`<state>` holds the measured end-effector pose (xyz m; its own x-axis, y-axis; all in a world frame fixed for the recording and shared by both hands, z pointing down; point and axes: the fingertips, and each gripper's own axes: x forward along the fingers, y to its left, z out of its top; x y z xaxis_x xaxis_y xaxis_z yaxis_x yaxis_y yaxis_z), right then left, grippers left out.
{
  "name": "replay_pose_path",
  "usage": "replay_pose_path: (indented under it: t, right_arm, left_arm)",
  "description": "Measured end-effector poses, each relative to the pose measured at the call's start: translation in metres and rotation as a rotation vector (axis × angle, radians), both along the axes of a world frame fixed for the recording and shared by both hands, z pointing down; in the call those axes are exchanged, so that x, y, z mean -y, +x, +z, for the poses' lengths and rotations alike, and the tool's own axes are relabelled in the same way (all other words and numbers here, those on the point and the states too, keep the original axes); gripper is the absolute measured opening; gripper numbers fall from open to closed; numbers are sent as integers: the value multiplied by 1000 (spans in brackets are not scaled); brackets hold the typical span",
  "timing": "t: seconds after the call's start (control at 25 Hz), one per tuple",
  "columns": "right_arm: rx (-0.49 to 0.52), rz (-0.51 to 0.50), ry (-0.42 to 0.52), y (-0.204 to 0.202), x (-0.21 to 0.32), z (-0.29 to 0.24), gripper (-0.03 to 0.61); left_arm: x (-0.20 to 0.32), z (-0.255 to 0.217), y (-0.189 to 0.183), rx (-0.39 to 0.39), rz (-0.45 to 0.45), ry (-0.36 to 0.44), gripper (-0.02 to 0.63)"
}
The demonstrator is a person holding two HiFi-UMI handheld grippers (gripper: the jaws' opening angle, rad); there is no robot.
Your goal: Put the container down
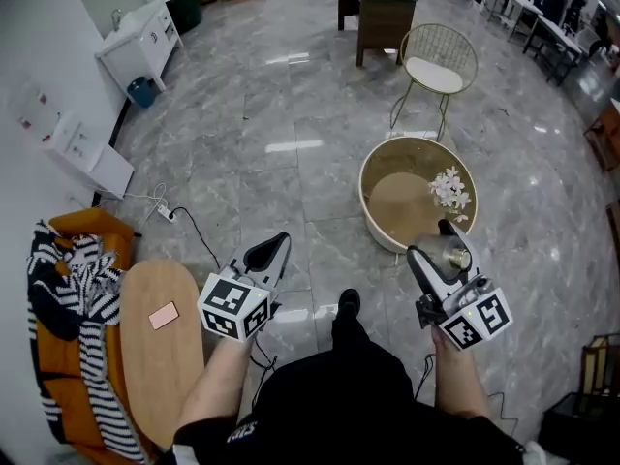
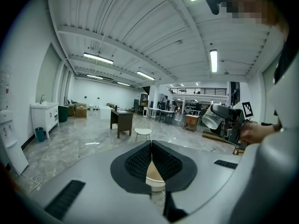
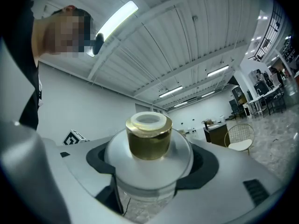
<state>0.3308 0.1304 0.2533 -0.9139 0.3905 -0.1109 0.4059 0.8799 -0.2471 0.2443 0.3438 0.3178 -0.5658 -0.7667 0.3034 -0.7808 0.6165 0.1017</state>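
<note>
The container (image 3: 148, 136) is a clear glass jar with a gold lid and a white disc on top. My right gripper (image 3: 152, 166) is shut on it, with the dark pads (image 3: 100, 161) pressed to its sides. In the head view the container (image 1: 455, 256) hangs in the air in my right gripper (image 1: 441, 250), near the edge of a round table (image 1: 380, 223). My left gripper (image 1: 276, 252) is held up on the left, shut and with nothing in it. Its own view shows my left gripper (image 2: 152, 149) with the jaws together, and the container (image 2: 212, 118) at the far right.
The round white-rimmed table has a wooden top and white flowers (image 1: 451, 190). A wire chair (image 1: 438, 61) and a dark desk (image 1: 378, 8) stand behind it. An oval wooden table (image 1: 160, 356) with a pink card (image 1: 163, 315) and an orange seat with striped cloth (image 1: 68, 298) are at left.
</note>
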Motion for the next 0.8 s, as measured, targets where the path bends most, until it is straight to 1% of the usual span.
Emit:
replay_pose_path:
  t: [0.2,0.4,0.56,0.68,0.8]
  right_arm:
    - [-5,-3,13,-65,36,-1,348]
    - [3,-5,22,-118,72,-1,348]
    - [4,14,19,-142,98,1,347]
    - [-5,27,13,-150,108,2,348]
    - [-3,44,14,-159,115,0,348]
  left_arm:
    - [39,-2,-66,-15,8,-13,17]
    - [79,-9,-122,-1,13,-17,17]
    - [113,-11,-150,8,37,-13,17]
    - [133,-16,-163,10,59,5,17]
    - [148,-26,-178,33,92,12,17]
